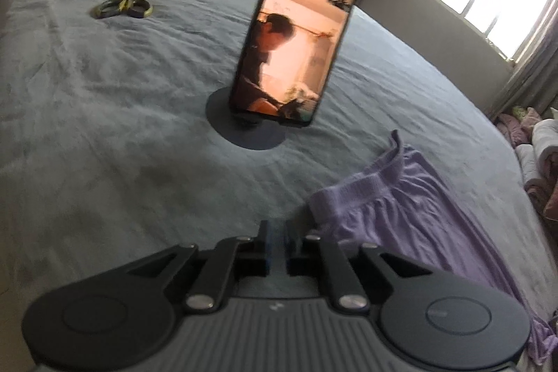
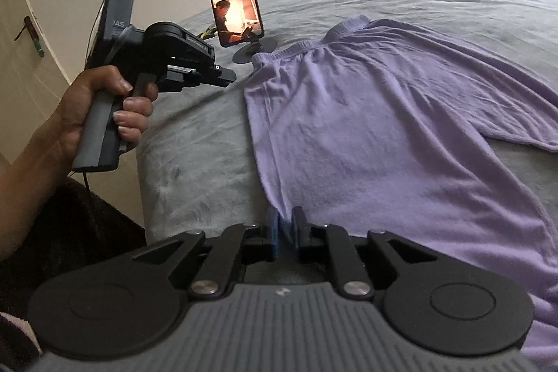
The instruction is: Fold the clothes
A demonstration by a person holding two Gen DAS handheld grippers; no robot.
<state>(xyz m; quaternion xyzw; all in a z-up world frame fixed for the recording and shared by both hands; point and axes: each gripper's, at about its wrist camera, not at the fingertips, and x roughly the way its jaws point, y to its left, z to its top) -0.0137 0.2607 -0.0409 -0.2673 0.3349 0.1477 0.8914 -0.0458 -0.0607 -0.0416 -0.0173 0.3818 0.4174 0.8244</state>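
Trousers (image 2: 366, 135) flat on bed (image 2: 195, 142); edge pinched in right tool (image 2: 285, 230); left tool (image 1: 277, 241) clenched, empty.

One purple garment (image 2: 383, 128), one phone (image 1: 300, 33), one scissors (image 1: 122, 6), two grippers (image 1: 277, 246) (image 2: 286, 232).

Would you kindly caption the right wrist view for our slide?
Right gripper pinching the lilac trousers' edge on a grey bed, beside the hand-held left gripper.

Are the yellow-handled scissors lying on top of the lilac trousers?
No, the yellow-handled scissors lie on bare grey bedsheet, far from the lilac trousers.
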